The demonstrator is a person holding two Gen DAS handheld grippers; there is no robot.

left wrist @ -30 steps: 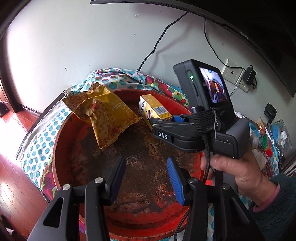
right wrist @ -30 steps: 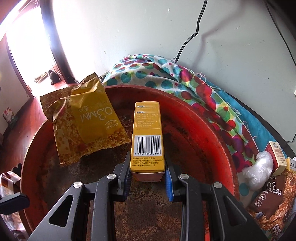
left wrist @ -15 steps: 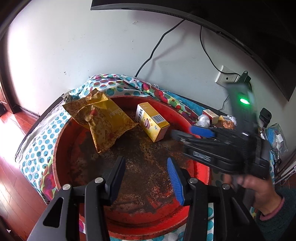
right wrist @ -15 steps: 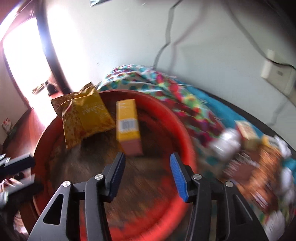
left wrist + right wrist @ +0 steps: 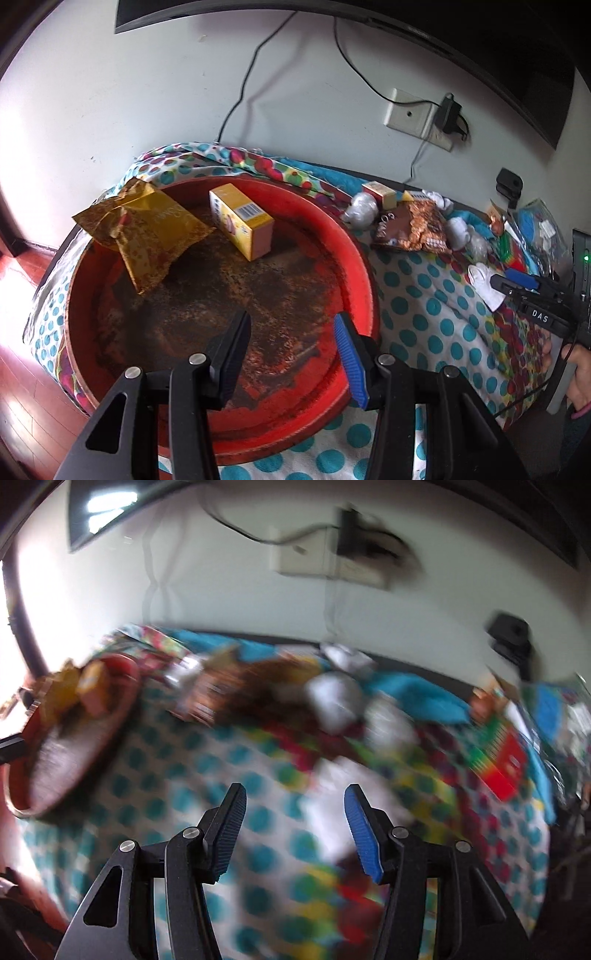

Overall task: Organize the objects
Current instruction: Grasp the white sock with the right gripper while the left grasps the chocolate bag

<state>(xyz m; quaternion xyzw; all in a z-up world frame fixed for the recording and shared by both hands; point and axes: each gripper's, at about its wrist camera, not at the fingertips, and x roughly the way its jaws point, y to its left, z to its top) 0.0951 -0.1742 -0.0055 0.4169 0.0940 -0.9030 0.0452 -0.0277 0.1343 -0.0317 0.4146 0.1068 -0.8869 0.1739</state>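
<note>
The gold snack bag (image 5: 147, 236) and yellow box (image 5: 240, 221) now lie in the red basin (image 5: 365, 280), the box freshly released. The left gripper (image 5: 291, 354) hovers open and empty above it. The right gripper (image 5: 295, 830), jaws opening and empty, has swung over the dotted cloth (image 5: 424, 310) toward the brown snack bag (image 5: 413, 225) among 2 white bundles; no obstacle shows.

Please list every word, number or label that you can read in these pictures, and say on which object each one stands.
"DAS": white letters on the black body of the right gripper, seen in the left wrist view.
Yellow box in the red basin: barcode and print, too small to read.
Gold snack bag: pale lettering, not legible.
Brown snack bag: white characters, not legible.
Right wrist view: blurred, nothing readable.
</note>
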